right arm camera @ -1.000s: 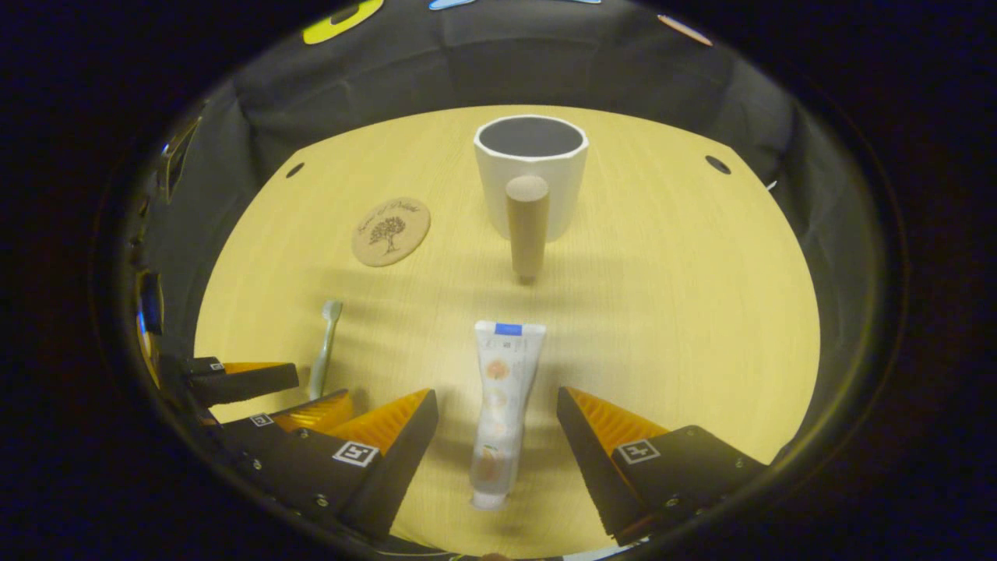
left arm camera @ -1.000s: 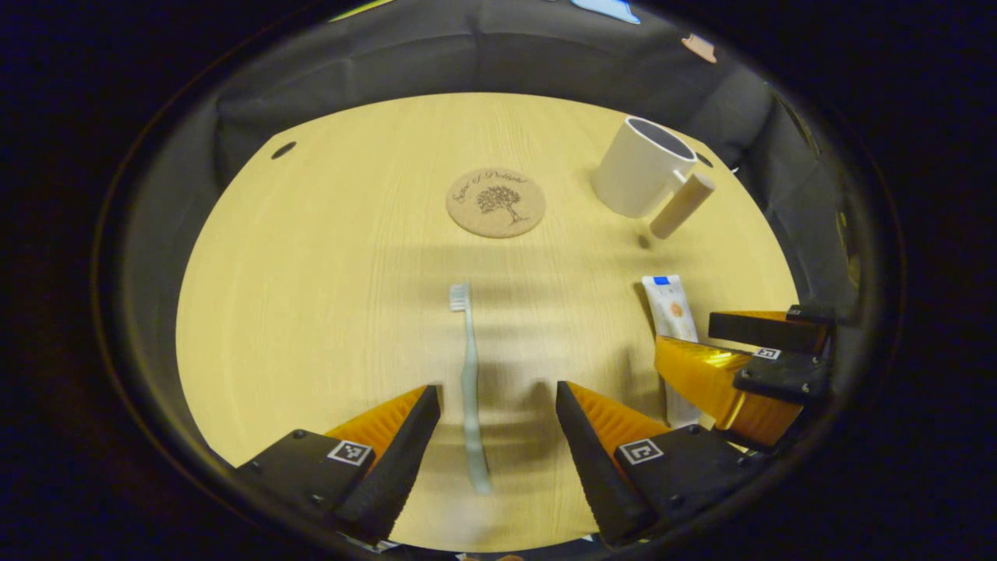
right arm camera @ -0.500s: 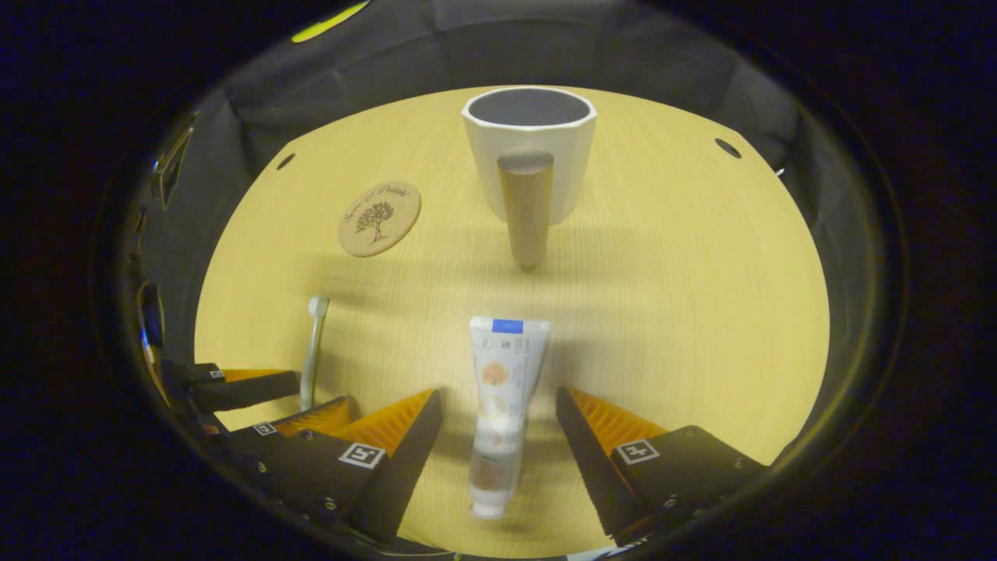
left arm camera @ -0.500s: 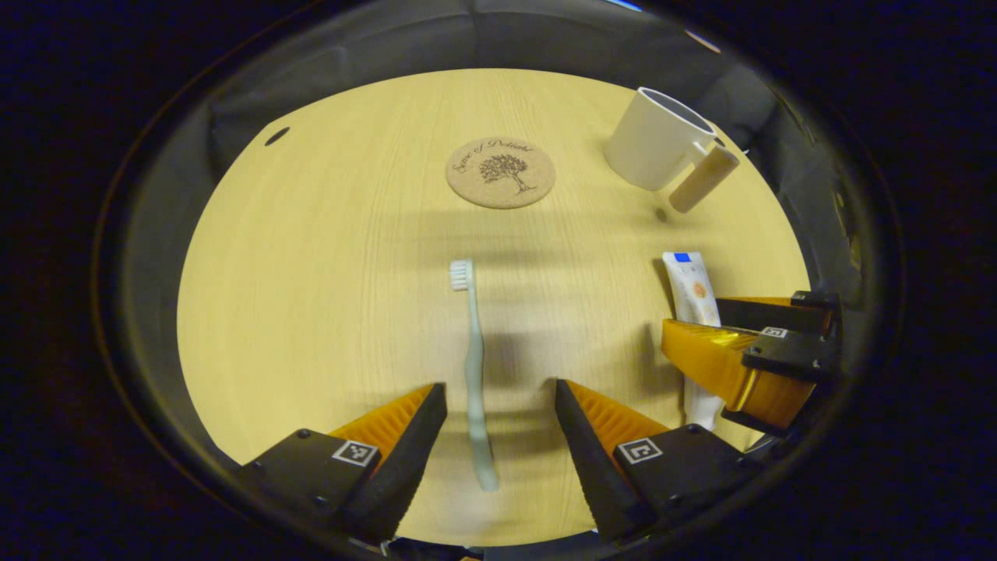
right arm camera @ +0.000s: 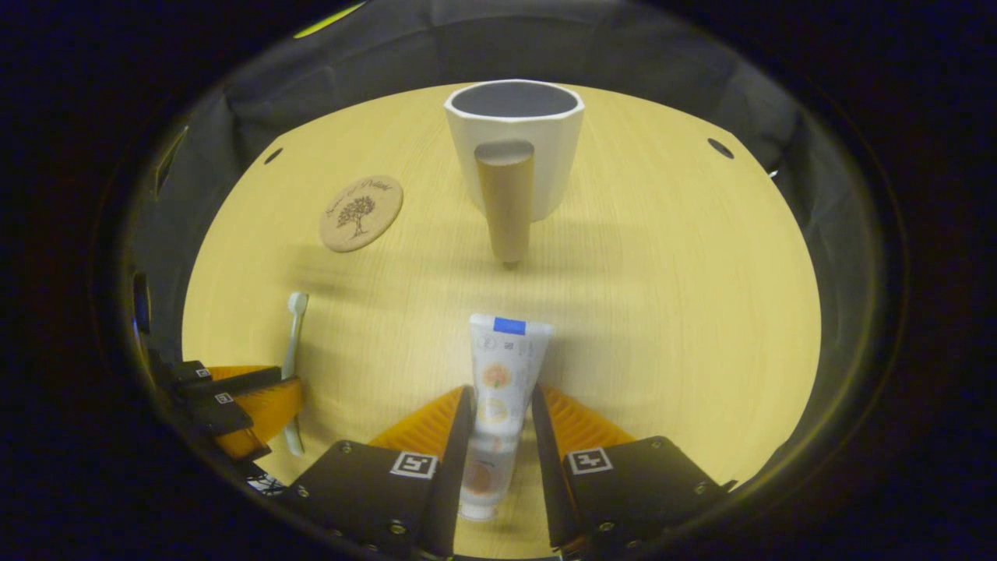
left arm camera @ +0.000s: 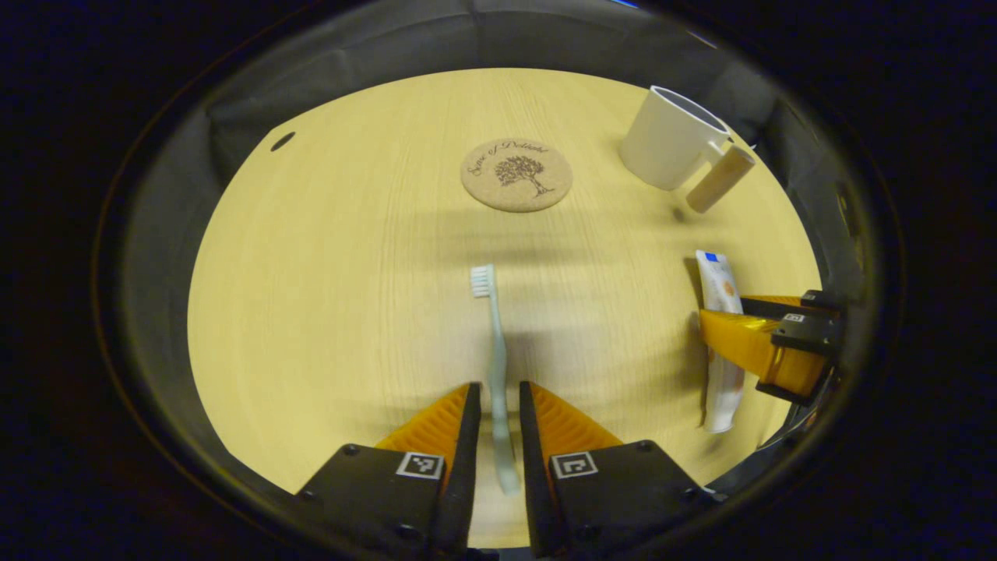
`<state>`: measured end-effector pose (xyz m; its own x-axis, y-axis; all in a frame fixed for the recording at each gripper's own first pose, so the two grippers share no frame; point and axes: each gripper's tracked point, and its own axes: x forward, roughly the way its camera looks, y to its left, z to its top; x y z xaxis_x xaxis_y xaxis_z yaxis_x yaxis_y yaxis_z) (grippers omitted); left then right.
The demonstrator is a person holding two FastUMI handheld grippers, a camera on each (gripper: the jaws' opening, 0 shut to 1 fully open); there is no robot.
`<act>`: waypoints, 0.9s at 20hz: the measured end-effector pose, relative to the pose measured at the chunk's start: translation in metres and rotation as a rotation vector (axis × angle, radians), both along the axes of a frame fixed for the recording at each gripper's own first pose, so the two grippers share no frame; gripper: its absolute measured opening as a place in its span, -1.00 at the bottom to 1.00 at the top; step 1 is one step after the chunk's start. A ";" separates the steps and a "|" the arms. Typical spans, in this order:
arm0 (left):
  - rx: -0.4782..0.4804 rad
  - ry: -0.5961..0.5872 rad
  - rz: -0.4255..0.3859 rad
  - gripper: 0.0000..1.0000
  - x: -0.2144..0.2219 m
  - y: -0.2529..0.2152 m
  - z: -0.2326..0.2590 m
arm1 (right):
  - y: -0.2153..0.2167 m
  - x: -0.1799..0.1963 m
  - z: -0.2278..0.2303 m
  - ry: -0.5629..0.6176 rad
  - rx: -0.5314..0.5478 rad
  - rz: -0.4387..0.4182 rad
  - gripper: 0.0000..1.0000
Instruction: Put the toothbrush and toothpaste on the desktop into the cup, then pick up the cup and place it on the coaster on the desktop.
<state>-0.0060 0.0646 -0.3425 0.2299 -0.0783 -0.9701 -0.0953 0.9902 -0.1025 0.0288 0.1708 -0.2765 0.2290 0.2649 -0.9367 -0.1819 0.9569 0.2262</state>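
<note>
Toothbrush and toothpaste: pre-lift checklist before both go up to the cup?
1. Left gripper closed on the toothbrush handle: ok, fingers flank it tightly.
2. Right gripper closed on the toothpaste: ok, tube pinched mid-body.
3. Both items lifted off the desktop: not ok, both look flat on it.
4. Cup upright, mouth open and empty: ok.
5. Coaster bare for the cup later: ok.
6. Grip firm enough to hold during the lift: cannot tell.
</note>
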 end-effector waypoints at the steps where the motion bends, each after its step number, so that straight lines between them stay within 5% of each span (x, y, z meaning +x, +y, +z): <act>1: -0.002 -0.004 -0.009 -0.31 0.001 -0.001 -0.001 | 0.000 0.000 -0.001 -0.002 -0.009 -0.002 -0.25; 2: -0.001 -0.004 0.009 -0.30 0.003 -0.001 -0.003 | 0.000 0.002 0.001 -0.012 -0.001 -0.005 -0.41; 3: -0.003 -0.010 0.004 -0.69 0.002 -0.001 -0.001 | 0.000 0.000 0.000 -0.014 0.001 -0.002 -0.41; 10: -0.018 -0.052 -0.038 -0.81 0.001 0.000 0.001 | 0.003 0.003 0.002 -0.060 0.076 -0.010 -0.52; 18: -0.053 -0.225 0.041 -0.81 0.008 0.007 0.025 | -0.001 0.001 0.017 -0.192 0.146 -0.013 -0.52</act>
